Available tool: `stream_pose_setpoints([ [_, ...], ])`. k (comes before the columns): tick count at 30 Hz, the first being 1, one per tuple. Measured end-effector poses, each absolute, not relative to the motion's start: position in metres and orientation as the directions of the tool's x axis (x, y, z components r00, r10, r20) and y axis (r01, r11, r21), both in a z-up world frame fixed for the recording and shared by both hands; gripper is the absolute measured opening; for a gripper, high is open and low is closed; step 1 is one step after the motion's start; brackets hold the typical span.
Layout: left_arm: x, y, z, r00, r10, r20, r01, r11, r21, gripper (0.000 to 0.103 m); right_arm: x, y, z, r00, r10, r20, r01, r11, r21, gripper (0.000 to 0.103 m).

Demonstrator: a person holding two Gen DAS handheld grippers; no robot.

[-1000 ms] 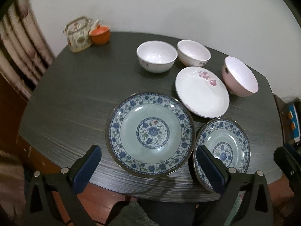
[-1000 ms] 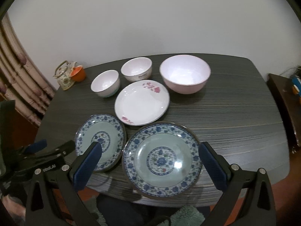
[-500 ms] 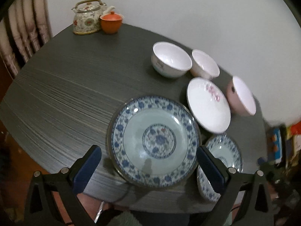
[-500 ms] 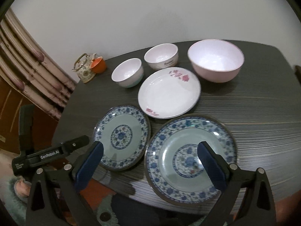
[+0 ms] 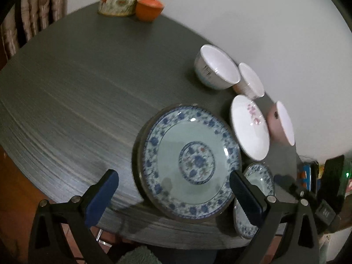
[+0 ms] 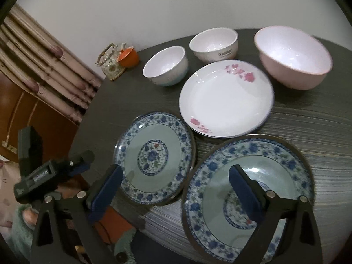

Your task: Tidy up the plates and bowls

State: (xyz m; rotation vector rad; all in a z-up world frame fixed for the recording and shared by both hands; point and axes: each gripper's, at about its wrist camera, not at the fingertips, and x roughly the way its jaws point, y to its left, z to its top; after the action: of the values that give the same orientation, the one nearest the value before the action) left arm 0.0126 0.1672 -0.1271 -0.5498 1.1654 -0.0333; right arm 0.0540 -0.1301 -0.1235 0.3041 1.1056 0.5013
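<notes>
Plates and bowls all lying on the dark table (image 6: 308,118), both grippers above them with nothing held.

Right gripper (image 6: 176,189), jaws wide though just narrowing a touch, hangs over the gap between the small blue plate (image 6: 154,158) and the large blue plate (image 6: 248,189). Left gripper (image 5: 173,189) is spread wide over that large plate. Behind sit the white flowered plate (image 6: 226,99), two white bowls (image 6: 165,66) and the pink bowl (image 6: 292,57).
</notes>
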Motion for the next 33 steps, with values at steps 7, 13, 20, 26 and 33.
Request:
stream_pose_setpoints([
  [7, 0.021, 0.185, -0.149, 0.342, -0.297, -0.892, -0.371, 0.829, -0.418, 0.102, 0.084, -0.12, -0.144, 0.27, 0.55, -0.79, -0.212, 0.834, 0.509, 0.084],
  [13, 0.028, 0.191, -0.155, 0.339, -0.336, -0.879, -0.375, 0.808, -0.454, 0.101, 0.106, -0.118, -0.164, 0.214, 0.567, -0.796, -0.15, 0.824, 0.547, 0.075],
  [20, 0.038, 0.189, -0.164, 0.309, -0.366, -0.878, -0.36, 0.809, -0.464, 0.067, 0.122, -0.109, -0.174, 0.169, 0.568, -0.805, -0.137, 0.823, 0.552, 0.063],
  [26, 0.041, 0.194, -0.176, 0.282, -0.385, -0.879, -0.376, 0.798, -0.471, 0.055, 0.128, -0.104, -0.183, 0.138, 0.562, -0.816, -0.147, 0.826, 0.544, 0.052],
  [33, 0.044, 0.195, -0.183, 0.261, -0.385, -0.885, -0.389, 0.797, -0.461, 0.046, 0.136, -0.097, -0.193, 0.12, 0.554, -0.824, -0.164, 0.829, 0.534, 0.039],
])
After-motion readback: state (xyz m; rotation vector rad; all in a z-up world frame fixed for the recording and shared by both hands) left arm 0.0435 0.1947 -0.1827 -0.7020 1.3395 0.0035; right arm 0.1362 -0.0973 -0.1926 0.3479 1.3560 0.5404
